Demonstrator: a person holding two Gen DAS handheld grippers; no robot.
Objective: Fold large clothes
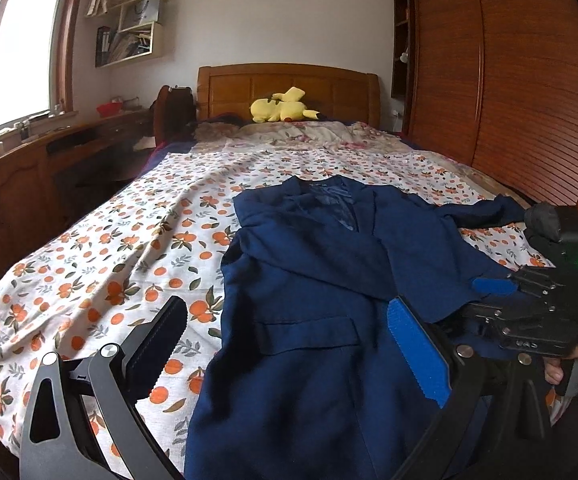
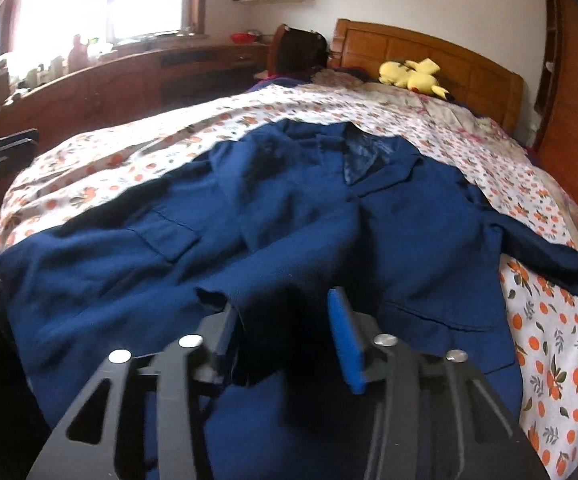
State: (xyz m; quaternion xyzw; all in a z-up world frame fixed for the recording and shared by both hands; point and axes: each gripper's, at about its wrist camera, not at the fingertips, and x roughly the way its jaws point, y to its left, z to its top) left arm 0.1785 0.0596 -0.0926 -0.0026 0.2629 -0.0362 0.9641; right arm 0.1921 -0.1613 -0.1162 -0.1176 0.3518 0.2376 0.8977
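A navy blue suit jacket (image 1: 309, 300) lies front up on the bed, collar toward the headboard; it also shows in the right wrist view (image 2: 329, 220). Its left sleeve is folded across the chest, its other sleeve (image 1: 485, 210) stretches out to the right. My left gripper (image 1: 289, 344) is open above the jacket's lower left part and holds nothing. My right gripper (image 2: 285, 332) has its jaws partly closed around the folded sleeve's cuff (image 2: 225, 296), with dark cloth between the pads. The right gripper also shows in the left wrist view (image 1: 493, 286), at the jacket's right side.
The bed has an orange-print sheet (image 1: 109, 260) and a wooden headboard (image 1: 289, 88) with a yellow plush toy (image 1: 281, 108). A wooden desk (image 1: 49, 148) runs under the window on the left. A wooden wardrobe (image 1: 509, 80) stands close on the right.
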